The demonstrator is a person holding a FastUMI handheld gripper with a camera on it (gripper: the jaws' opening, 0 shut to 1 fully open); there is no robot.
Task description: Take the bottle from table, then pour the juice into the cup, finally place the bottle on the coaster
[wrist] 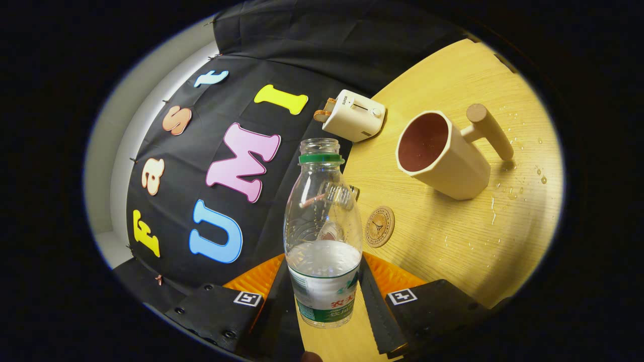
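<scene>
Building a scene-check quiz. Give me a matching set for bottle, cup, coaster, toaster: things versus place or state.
Things:
1. bottle
2. cup
3. coaster
4. toaster

Place or state:
A. flat on the table, just beyond the bottle
B. clamped between the hand-held gripper fingers, cap off, part full
C. by the booth wall, farthest off
D. on the table, wooden handle, mouth showing

Pairs: 1-B, 2-D, 3-A, 4-C

I hold the bottle (322, 236) between my fingers (375, 306). It is clear, open at the top, with a little liquid low inside. The cream cup (438, 155) with a wooden handle stands far to the right. The round brown coaster (380, 227) lies just right of the bottle.
</scene>
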